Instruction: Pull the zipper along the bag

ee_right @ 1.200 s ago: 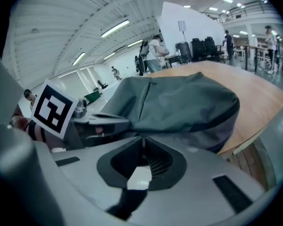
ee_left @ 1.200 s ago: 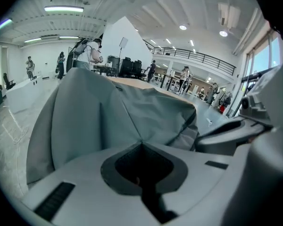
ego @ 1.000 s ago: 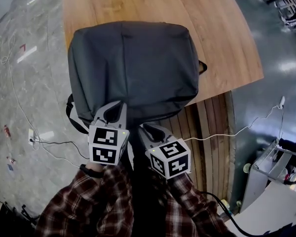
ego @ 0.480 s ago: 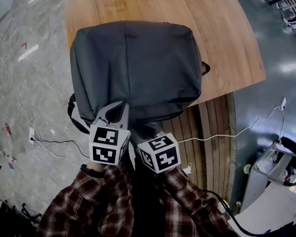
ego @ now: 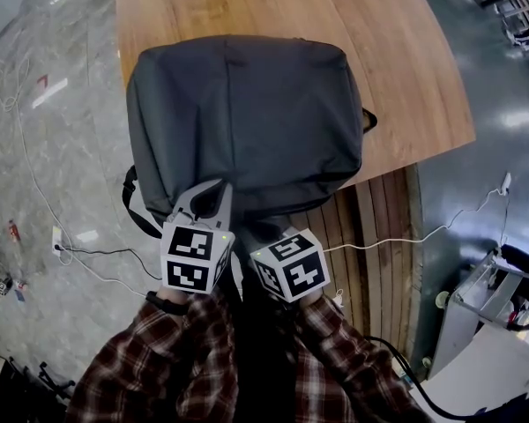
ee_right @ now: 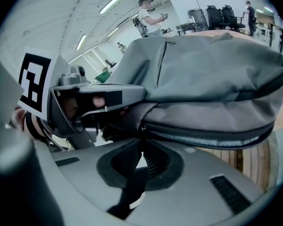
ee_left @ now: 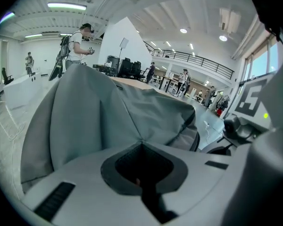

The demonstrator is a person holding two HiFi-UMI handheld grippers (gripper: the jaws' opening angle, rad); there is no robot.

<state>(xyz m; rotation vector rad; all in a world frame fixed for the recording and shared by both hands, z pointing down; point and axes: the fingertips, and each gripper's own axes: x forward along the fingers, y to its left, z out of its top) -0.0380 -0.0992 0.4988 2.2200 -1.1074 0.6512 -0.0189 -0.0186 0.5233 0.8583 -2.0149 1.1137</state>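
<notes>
— Both grippers, where?
— At the near edge of the bag (ego: 247,122), which overhangs the table (ego: 406,69). Your left gripper (ee_left: 141,144) pinches its grey fabric; just right, your right gripper (ee_right: 142,135) is clamped on the zipper pull (ee_right: 142,126).

The bag (ego: 247,122) is a dark grey backpack lying flat on the wooden worktop (ego: 397,51), with its near end overhanging the edge. The zipper (ee_right: 197,141) runs along the near side, teeth closed. The zipper pull (ee_right: 142,127) sits at its left end.
</notes>
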